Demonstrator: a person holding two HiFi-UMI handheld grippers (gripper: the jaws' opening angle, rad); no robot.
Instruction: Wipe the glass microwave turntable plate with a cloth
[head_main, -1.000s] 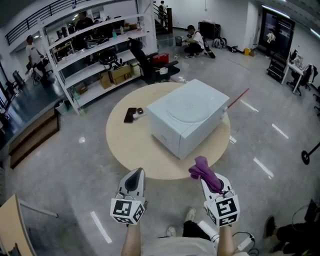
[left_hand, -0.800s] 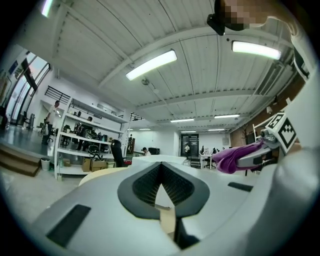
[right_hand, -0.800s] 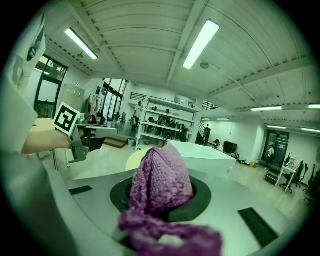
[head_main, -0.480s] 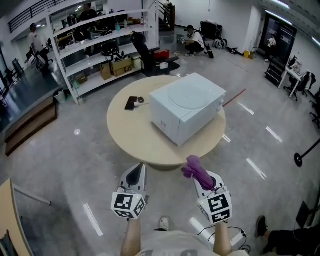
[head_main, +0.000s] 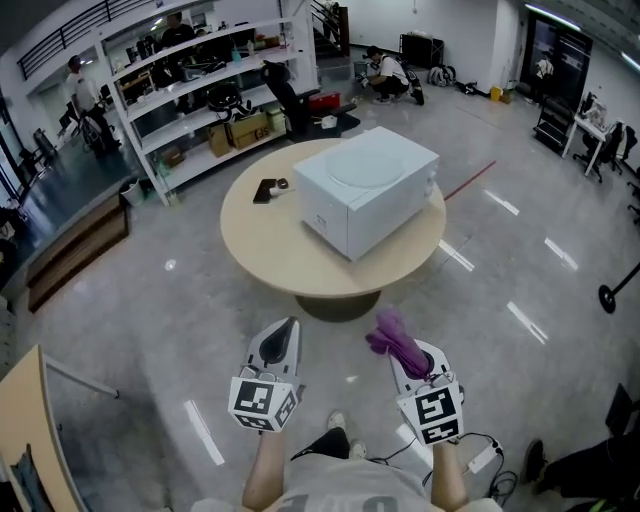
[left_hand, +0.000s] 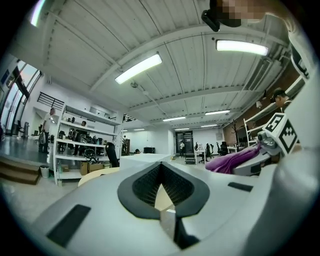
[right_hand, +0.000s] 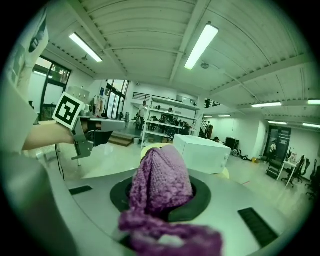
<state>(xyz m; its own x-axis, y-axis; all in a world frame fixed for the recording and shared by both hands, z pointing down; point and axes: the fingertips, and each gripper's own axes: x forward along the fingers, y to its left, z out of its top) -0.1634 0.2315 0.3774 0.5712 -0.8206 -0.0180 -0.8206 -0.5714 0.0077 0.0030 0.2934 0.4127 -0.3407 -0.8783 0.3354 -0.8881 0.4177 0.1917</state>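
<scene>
A shelf rack (head_main: 200, 85) loaded with boxes and gear stands at 10 o'clock in the head view, and a low wooden bench (head_main: 75, 255) lies along the floor at 9 o'clock.

The left gripper (head_main: 289, 326) is held low at 7 o'clock, over bare floor and well short of the table. Its own view shows the two jaws brought together at the tips, with nothing between them.

The round table (head_main: 275, 255) sits at 12 o'clock. A flat dark thing (head_main: 263, 190) lies near its 10 o'clock edge, with a small round item (head_main: 282, 184) just beside it. A white microwave (head_main: 345, 215) stands on the table, toward the 1 o'clock side of the top. On the microwave's roof there is a faint round disc, apparently the glass plate (head_main: 365, 165), lying flat.

The right gripper (head_main: 405, 358) is held at 5 o'clock, level with the left gripper and apart from it. Its jaws are clamped on a purple knitted cloth (head_main: 388, 332). The cloth bunches up above the pads and points toward the table. Both the cloth and the right gripper are well apart from the plate.

A red line (head_main: 470, 180) runs across the floor at 2 o'clock.
</scene>
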